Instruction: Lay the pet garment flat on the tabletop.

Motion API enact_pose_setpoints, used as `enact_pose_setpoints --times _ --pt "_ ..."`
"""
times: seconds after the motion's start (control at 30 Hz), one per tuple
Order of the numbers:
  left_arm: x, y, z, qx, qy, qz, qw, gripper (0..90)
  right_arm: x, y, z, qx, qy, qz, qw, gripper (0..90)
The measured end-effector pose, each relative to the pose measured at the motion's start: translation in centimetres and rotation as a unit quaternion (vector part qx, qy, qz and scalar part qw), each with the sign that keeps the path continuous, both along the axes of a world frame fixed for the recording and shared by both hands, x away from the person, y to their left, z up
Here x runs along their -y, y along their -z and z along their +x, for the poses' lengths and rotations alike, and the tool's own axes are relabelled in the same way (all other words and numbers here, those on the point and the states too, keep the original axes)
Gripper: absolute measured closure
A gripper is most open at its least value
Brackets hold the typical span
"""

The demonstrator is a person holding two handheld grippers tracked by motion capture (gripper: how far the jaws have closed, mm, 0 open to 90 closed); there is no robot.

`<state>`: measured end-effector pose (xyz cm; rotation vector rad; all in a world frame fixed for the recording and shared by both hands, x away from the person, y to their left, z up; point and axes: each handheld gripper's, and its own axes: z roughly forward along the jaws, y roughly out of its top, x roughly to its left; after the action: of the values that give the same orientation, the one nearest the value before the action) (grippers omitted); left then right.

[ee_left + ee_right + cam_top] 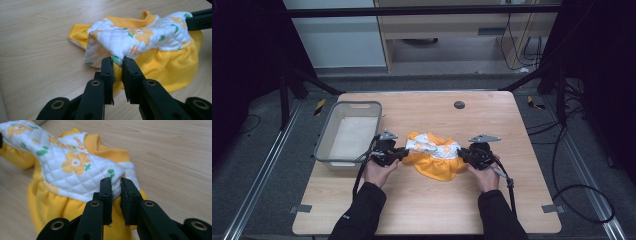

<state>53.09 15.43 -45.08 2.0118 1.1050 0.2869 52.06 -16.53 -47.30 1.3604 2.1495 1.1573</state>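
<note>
A small child's garment (pixel 434 157), with a yellow skirt and a white quilted top printed with orange flowers, lies bunched in the middle of the wooden table (pixel 427 210). My left gripper (pixel 404 152) holds its left end and my right gripper (pixel 462 155) its right end. In the left gripper view the left gripper (pixel 118 62) pinches a fold of the garment (pixel 140 37) between its tips, and the right gripper (pixel 193 21) shows at the far end. In the right gripper view the right gripper (pixel 115 182) is shut on the white quilted edge of the garment (pixel 75 170).
A grey mesh basket (pixel 324 142) stands on the table's left side, close to my left hand. A small black round cap (pixel 459 105) sits in the tabletop behind the garment. Bare wood lies in front of and behind the garment.
</note>
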Motion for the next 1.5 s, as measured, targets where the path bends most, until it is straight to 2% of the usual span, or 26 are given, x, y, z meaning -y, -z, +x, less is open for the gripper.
enact_pose_setpoints --times 0.07,0.1,0.13,0.17,0.2,0.23,0.27,0.3,0.33,0.43,0.47,0.5,0.57,0.67,0.73,0.8,0.83,0.9,0.97,1.07,1.17,1.23,1.3,1.37,1.43,1.5 --pt "-0.1 0.5 0.1 0.001 -0.006 0.001 1.0000 73.9 -0.2 0.6 0.3 0.004 0.005 -0.008 0.9999 77.2" --pt "-0.1 0.5 0.1 0.001 -0.006 0.001 1.0000 67.5 -0.2 0.6 0.3 0.004 0.005 -0.008 0.9999 77.2" --pt "-0.4 0.4 -0.1 0.015 -0.011 0.010 0.9998 61.9 -0.3 0.6 0.1 0.017 0.004 -0.021 0.9996 72.8" --pt "-0.4 0.4 -0.1 0.015 -0.011 0.010 0.9998 56.6 -0.3 0.6 0.1 0.017 0.004 -0.021 0.9996 72.8" --pt "-0.8 0.1 -0.6 0.035 -0.013 0.008 0.9993 50.5 -0.1 0.0 -0.3 0.035 -0.003 -0.027 0.9990 69.6" --pt "-0.8 0.1 -0.6 0.035 -0.013 0.008 0.9993 45.9 -0.1 0.0 -0.3 0.035 -0.003 -0.027 0.9990 69.6" --pt "-1.6 -0.6 -1.2 0.056 -0.013 0.006 0.9984 43.4 0.4 -0.9 -0.9 0.049 -0.007 -0.018 0.9986 66.8" --pt "-1.6 -0.6 -1.2 0.056 -0.013 0.006 0.9984 41.6 0.4 -0.9 -0.9 0.049 -0.007 -0.018 0.9986 66.8" --pt "-2.3 -1.1 -1.9 0.066 -0.007 0.008 0.9978 39.8 1.1 -1.8 -1.6 0.061 -0.012 -0.015 0.9980 65.2" --pt "-2.9 -1.2 -2.5 0.070 -0.003 0.016 0.9974 38.3 1.9 -2.4 -2.3 0.070 -0.017 -0.016 0.9973 62.8" --pt "-3.1 -1.2 -2.8 0.070 0.002 0.020 0.9974 37.5 2.7 -2.7 -3.1 0.079 -0.026 -0.021 0.9963 60.8" --pt "-3.2 -1.0 -3.1 0.070 0.005 0.023 0.9972 37.5 2.7 -2.7 -3.1 0.079 -0.026 -0.021 0.9963 60.8" --pt "-3.4 -0.4 -3.9 0.068 0.009 0.032 0.9971 37.2 3.8 -2.4 -4.3 0.075 -0.037 -0.026 0.9962 58.2" --pt "-3.3 0.2 -4.2 0.067 0.012 0.041 0.9968 37.3 4.3 -1.7 -4.9 0.072 -0.042 -0.031 0.9960 57.6" --pt "-3.1 1.0 -4.2 0.058 0.012 0.049 0.9970 37.9 4.6 -0.9 -5.3 0.064 -0.045 -0.031 0.9965 58.1" --pt "-2.7 1.6 -4.0 0.050 0.021 0.078 0.9955 39.0 4.7 0.0 -5.4 0.050 -0.049 -0.035 0.9969 59.2" --pt "-2.6 1.7 -4.0 0.050 0.020 0.080 0.9954 40.2 4.7 0.4 -5.3 0.046 -0.051 -0.037 0.9970 59.4" --pt "-2.3 2.1 -3.9 0.051 0.020 0.075 0.9957 44.9 4.5 1.0 -4.9 0.039 -0.056 -0.038 0.9969 59.5" --pt "-2.0 2.4 -3.9 0.052 0.020 0.082 0.9951 46.5 4.3 1.1 -4.8 0.033 -0.055 -0.034 0.9973 59.4" --pt "-1.8 3.0 -3.7 0.042 0.022 0.089 0.9949 49.9 3.8 1.8 -4.3 0.026 -0.063 -0.042 0.9968 59.1" --pt "-1.6 3.6 -3.4 0.031 0.021 0.085 0.9956 53.1 3.4 2.3 -3.8 0.020 -0.068 -0.052 0.9961 59.1" --pt "-1.4 3.7 -3.3 0.033 0.023 0.090 0.9952 57.4 3.1 2.5 -3.5 0.016 -0.072 -0.057 0.9957 60.0" --pt "-1.3 3.7 -3.3 0.038 0.024 0.088 0.9951 60.7 2.8 2.6 -3.3 0.017 -0.075 -0.065 0.9949 61.8" --pt "-1.0 3.7 -3.1 0.047 0.025 0.086 0.9949 62.6 2.6 2.6 -3.3 0.018 -0.076 -0.072 0.9943 67.3" --pt "-0.9 3.7 -3.0 0.049 0.026 0.086 0.9948 63.9 2.6 2.5 -3.3 0.016 -0.076 -0.075 0.9942 71.4" --pt "-0.7 3.7 -2.7 0.048 0.032 0.076 0.9955 66.1 2.6 2.5 -3.3 0.016 -0.074 -0.076 0.9942 73.5"
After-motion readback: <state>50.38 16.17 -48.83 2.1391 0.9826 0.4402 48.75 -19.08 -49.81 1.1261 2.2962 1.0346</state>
